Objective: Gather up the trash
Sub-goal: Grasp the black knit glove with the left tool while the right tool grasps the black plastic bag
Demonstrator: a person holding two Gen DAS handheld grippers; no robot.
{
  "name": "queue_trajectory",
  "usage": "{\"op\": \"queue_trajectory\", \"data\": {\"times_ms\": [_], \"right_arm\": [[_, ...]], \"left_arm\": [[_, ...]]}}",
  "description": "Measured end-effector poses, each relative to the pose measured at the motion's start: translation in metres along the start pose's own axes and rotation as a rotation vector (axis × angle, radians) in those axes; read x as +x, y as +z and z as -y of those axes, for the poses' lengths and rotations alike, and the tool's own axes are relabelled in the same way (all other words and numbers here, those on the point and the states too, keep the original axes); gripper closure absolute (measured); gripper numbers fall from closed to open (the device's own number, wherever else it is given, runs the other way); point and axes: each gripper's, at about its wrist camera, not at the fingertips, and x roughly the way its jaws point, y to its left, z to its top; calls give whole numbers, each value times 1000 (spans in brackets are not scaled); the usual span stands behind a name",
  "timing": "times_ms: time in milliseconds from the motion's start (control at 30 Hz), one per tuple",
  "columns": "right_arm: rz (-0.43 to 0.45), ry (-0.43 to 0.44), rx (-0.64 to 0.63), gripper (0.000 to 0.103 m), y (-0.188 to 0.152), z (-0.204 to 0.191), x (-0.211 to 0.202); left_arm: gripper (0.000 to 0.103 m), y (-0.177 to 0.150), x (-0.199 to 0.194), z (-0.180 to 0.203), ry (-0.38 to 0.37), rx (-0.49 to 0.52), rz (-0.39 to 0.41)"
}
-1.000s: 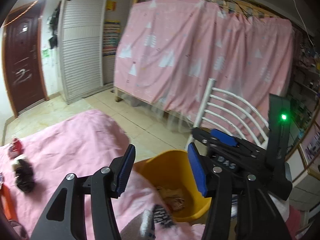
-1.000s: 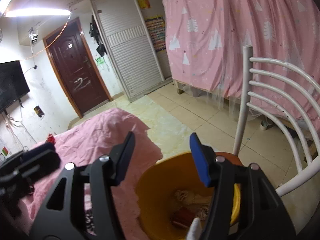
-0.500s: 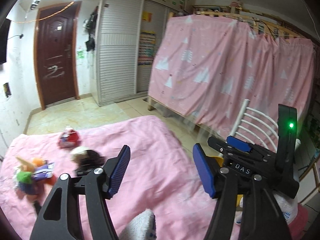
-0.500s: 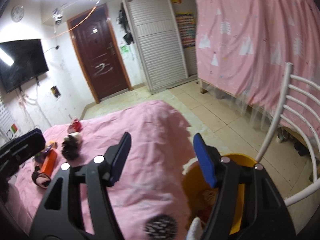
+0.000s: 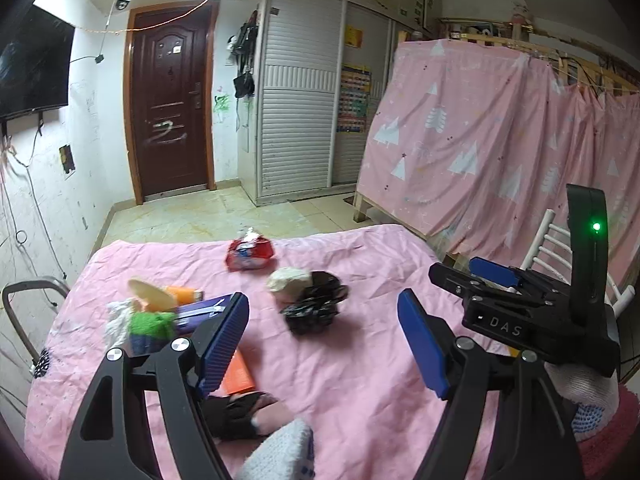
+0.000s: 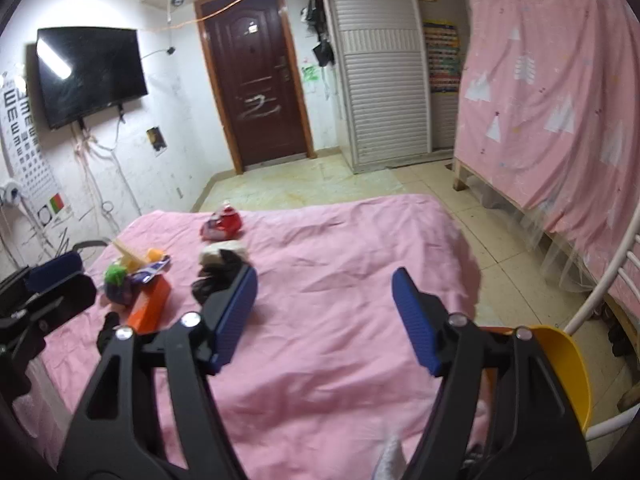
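Trash lies on a pink-sheeted table [image 5: 360,360]: a red wrapper [image 5: 250,254], a black plastic bag [image 5: 314,306] with a white lump [image 5: 289,282] beside it, and a heap of green, purple and orange packets [image 5: 160,316]. An orange box [image 5: 237,376] and a black glove [image 5: 236,412] lie nearest. My left gripper [image 5: 322,336] hovers above the sheet, jaws opening, nothing between them. In the right wrist view my right gripper [image 6: 324,314] is likewise opening and empty, with the same trash [image 6: 222,270] to its left. The yellow bin [image 6: 568,368] sits at the lower right.
A white slatted chair [image 6: 600,300] stands beside the bin. A bed frame draped in a pink curtain [image 5: 500,152] fills the right side. A dark door [image 5: 170,100], a white shuttered wardrobe [image 5: 296,112] and a wall TV [image 6: 90,72] lie beyond a tiled floor [image 6: 320,184].
Both grippers have swung left, away from the yellow bin and over the pink sheet, bringing the scattered trash into view. Both sets of jaws stand wider apart than before.
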Motion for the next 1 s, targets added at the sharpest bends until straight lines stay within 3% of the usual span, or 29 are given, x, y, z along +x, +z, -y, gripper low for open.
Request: {"op": "queue_trajectory", "data": {"times_ms": [533, 867, 1000], "right_arm": [[-89, 75, -86, 21, 4, -61, 44], [-171, 100, -108, 16, 3, -87, 83], [-222, 90, -110, 16, -4, -90, 100]], "left_arm": [[28, -42, 5, -56, 14, -11, -100], [28, -64, 37, -62, 19, 35, -227], [28, -67, 40, -67, 0, 23, -235]]}}
